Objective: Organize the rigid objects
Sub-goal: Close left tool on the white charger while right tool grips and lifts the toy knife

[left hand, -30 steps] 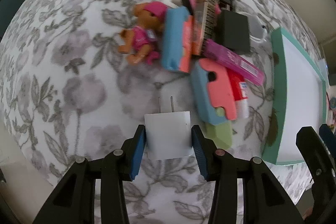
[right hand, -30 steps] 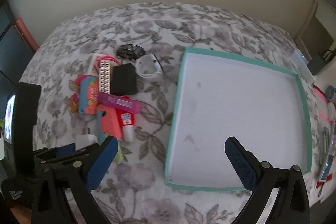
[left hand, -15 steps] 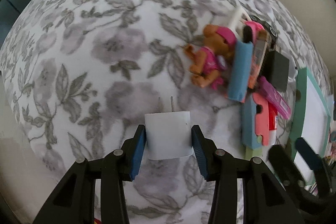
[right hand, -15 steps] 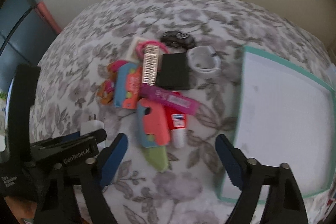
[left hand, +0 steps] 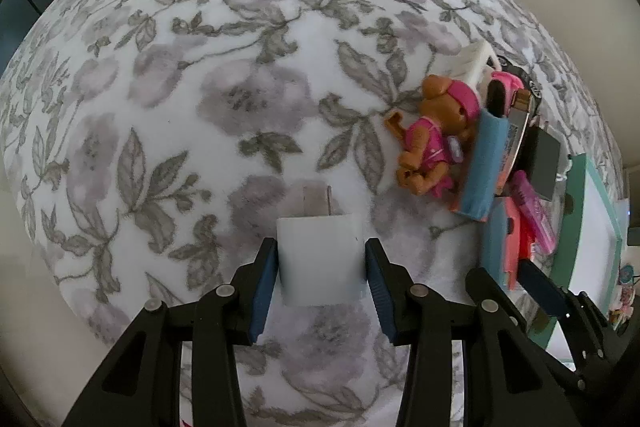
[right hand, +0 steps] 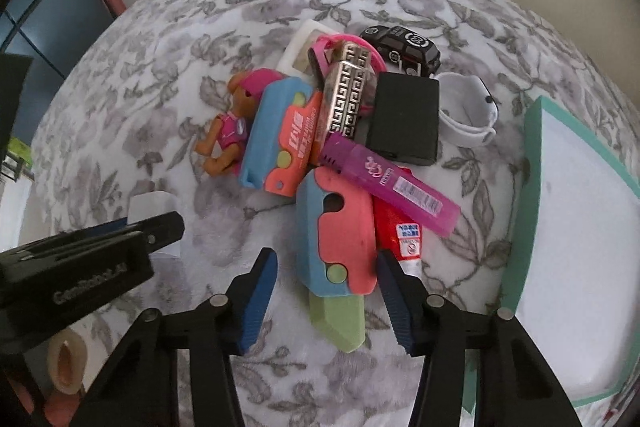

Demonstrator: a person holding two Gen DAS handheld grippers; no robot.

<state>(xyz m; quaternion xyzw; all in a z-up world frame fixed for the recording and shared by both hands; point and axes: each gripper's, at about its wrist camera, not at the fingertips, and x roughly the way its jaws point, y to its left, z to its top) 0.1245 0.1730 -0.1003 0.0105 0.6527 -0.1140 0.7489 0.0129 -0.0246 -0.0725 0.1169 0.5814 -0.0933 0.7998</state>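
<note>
My left gripper (left hand: 320, 267) is shut on a white plug charger (left hand: 320, 255), its prongs pointing down at the floral cloth, left of the pile. In the right wrist view the same left gripper (right hand: 152, 231) and charger (right hand: 150, 203) show at the left. My right gripper (right hand: 326, 291) points down over the pile's near end. Its jaws are closing around a pink-and-blue toy with a green blade (right hand: 340, 235). A gap still shows beside the left pad (right hand: 260, 291). A white tray with a teal rim (right hand: 532, 187) lies to the right.
The pile holds a toy dog (right hand: 228, 131), a blue-and-orange toy (right hand: 280, 135), a purple lighter (right hand: 392, 183), a red tube (right hand: 400, 231), a black box (right hand: 404, 115), a black toy car (right hand: 404, 47) and a white band (right hand: 468, 115). A tape roll (right hand: 66, 359) sits at the lower left.
The left gripper carried the charger leftward, away from the pile. The right gripper swung from over the tray to the pile, came lower, and its jaws narrowed around the pink-and-blue toy.
</note>
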